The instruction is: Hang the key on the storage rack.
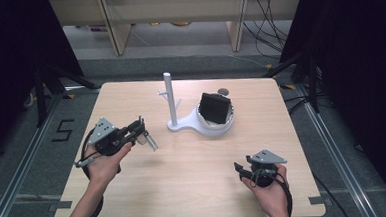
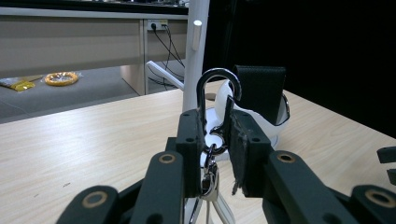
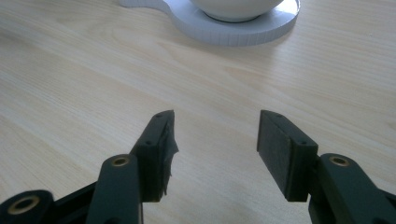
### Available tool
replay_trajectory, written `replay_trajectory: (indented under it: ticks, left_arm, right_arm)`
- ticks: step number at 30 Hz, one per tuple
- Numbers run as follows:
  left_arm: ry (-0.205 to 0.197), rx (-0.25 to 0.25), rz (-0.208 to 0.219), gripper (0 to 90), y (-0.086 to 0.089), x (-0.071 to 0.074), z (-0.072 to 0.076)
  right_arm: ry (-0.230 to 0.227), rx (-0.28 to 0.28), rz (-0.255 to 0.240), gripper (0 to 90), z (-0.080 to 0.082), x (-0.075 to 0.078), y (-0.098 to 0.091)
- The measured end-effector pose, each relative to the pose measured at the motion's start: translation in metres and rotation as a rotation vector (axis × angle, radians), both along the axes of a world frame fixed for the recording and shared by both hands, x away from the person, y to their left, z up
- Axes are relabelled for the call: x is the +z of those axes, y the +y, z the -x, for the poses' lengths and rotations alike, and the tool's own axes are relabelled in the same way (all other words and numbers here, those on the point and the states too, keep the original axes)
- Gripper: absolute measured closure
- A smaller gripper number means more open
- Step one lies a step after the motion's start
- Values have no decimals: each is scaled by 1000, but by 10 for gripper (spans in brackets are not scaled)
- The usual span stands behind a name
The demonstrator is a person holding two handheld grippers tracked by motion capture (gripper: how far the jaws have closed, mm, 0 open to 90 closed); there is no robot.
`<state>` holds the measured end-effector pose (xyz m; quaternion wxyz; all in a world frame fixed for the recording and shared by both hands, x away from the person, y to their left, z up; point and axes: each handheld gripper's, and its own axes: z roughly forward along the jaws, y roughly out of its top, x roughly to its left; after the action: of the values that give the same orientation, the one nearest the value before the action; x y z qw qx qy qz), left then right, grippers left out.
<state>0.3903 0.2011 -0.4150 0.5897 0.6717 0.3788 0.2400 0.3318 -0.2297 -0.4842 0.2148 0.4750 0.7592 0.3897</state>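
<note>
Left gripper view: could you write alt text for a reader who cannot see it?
Two black tongs pinch a silver metal snap hook, its curved top rising above them. Behind, on a light wooden table, stands a white stand with side pegs, its bowl holding a black object.

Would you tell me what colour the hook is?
Shiny silver metal hook, clearest in the left gripper view.

Grippers: two, left gripper and right gripper | metal clip: one | white stand: one | black pouch: one | table: one
</note>
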Motion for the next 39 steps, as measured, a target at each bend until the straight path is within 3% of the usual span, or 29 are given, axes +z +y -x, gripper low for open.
replay_trajectory:
  ticks: [17,19,23,25,26,39]
  left_arm:
    - [-13,5,-8,741,-3,8,-15]
    - [-15,4,-8,741,-4,9,-16]
    - [-16,4,-8,741,-5,11,-20]
    - [-18,4,-13,741,-6,12,-22]
    - [-18,4,-14,741,-6,13,-23]
    - [-13,-10,-28,741,-14,17,-39]
  right_arm:
    - [-24,-7,7,476,0,1,-1]
    - [-9,-3,-5,476,1,1,-1]
    - [-20,-4,9,475,0,0,-1]
    - [0,-23,-9,475,2,1,1]
    - [-5,-1,-4,475,0,0,0]
    - [-13,-3,7,472,0,-1,-2]
